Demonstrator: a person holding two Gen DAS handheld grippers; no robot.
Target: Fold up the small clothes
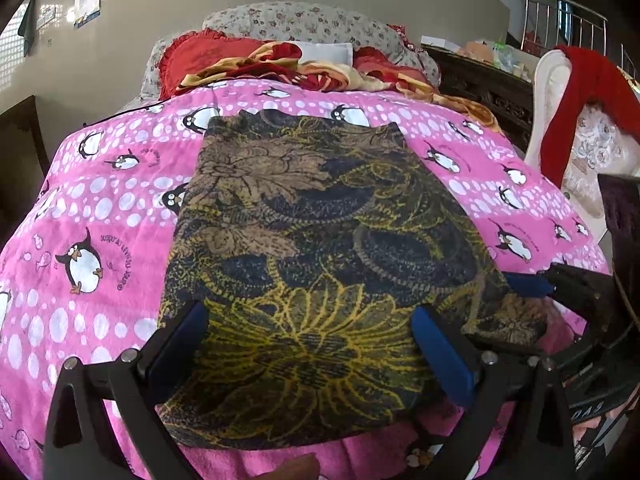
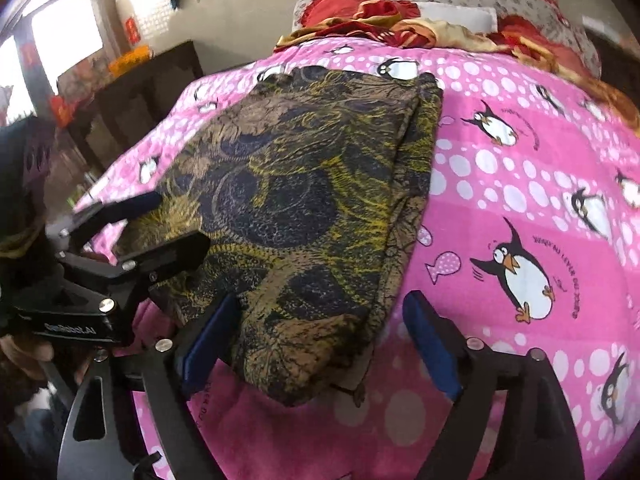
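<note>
Dark fabric printed with yellow and brown flowers makes up the folded garment, which is laid flat on a pink penguin blanket spread over the bed. In the right wrist view the garment is seen to be doubled, with two layers showing along its right-hand edge.

The left tool is seen with its jaws spread wide, both blue pads set over the near part of the garment, and no cloth is gripped between them. In the right wrist view the same left tool is seen from the side at the garment's left near corner, its upper finger lying over the cloth; whether the cloth is touched there cannot be told.

The right tool is likewise spread wide. Its left pad is placed over the near corner of the garment, while its right pad is placed over the bare blanket, just beside the garment's edge. Nothing is clamped.

At the far end of the bed a red and gold blanket is heaped against a floral pillow. A red cloth is draped over a white chair to the right.
</note>
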